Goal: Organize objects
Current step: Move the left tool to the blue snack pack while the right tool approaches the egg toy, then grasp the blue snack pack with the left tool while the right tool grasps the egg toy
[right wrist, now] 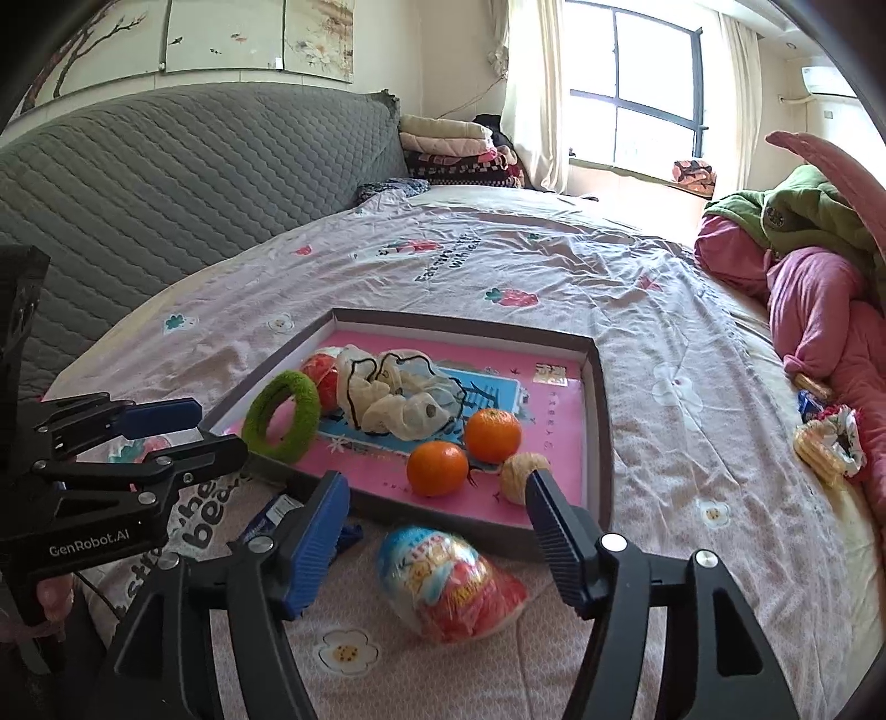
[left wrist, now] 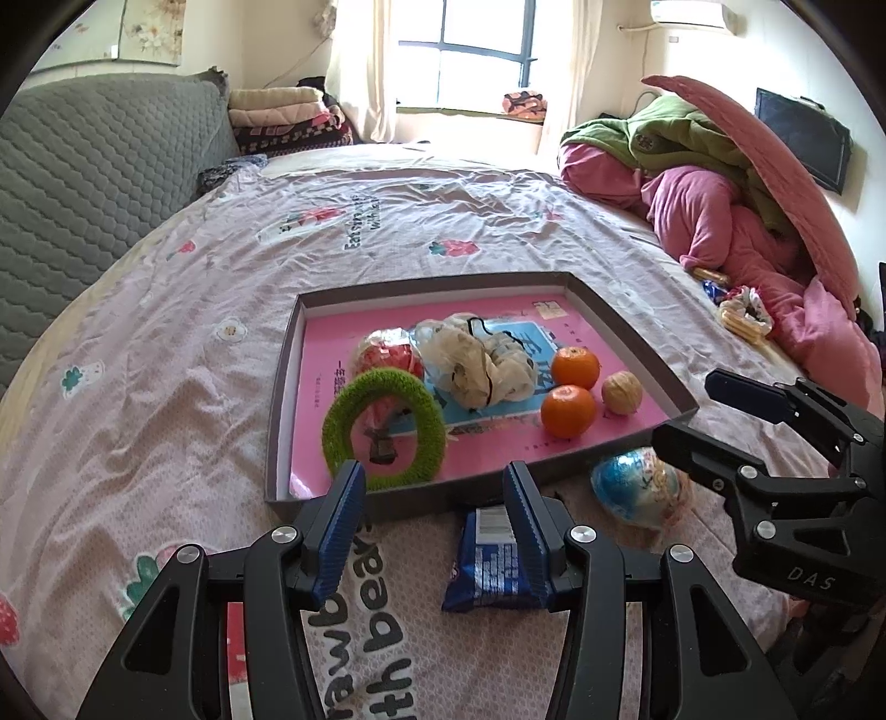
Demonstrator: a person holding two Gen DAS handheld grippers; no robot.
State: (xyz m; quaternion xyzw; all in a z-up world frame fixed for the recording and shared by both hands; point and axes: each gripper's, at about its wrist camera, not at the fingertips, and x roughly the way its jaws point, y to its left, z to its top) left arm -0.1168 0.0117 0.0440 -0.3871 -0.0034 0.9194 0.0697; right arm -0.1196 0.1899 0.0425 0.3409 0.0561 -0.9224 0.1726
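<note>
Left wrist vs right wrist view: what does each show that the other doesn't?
Left wrist only: the full blue snack packet between the open left tongs, and a wall-mounted dark screen.

Right wrist only: the foil egg whole, lying free between the open right tongs, plus wall art panels.

Both: the tray holding the green ring, two oranges, walnut and a crumpled pouch.
</note>
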